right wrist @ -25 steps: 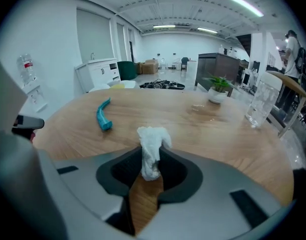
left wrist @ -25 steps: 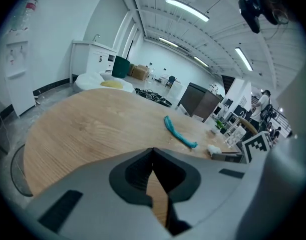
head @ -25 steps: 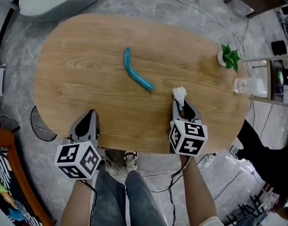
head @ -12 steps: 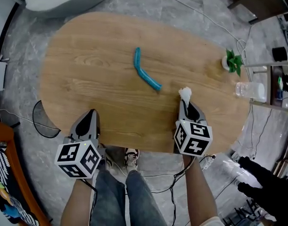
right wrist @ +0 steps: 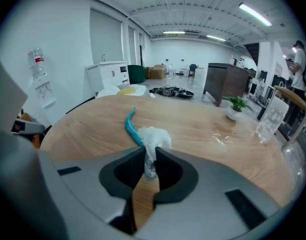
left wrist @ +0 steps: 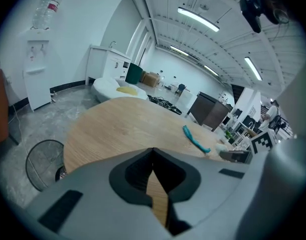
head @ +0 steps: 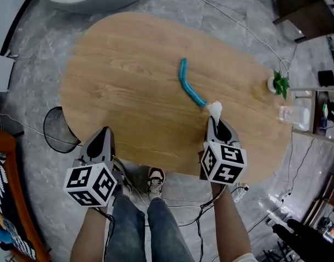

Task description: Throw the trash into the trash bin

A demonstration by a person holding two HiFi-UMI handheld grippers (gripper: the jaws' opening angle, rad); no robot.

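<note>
Left tongs (head: pixel 105 131) closed and empty; right tongs (head: pixel 214 120) pinch a tissue wad (head: pixel 214 108).

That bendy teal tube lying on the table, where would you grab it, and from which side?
Likely its far straight stretch, beyond the bend, from above with the jaws across its narrow width. The teal tube lies flat on the table, so only its thin sides offer a pinch, and its near end sits beside the tissue wad in the right gripper.
</note>
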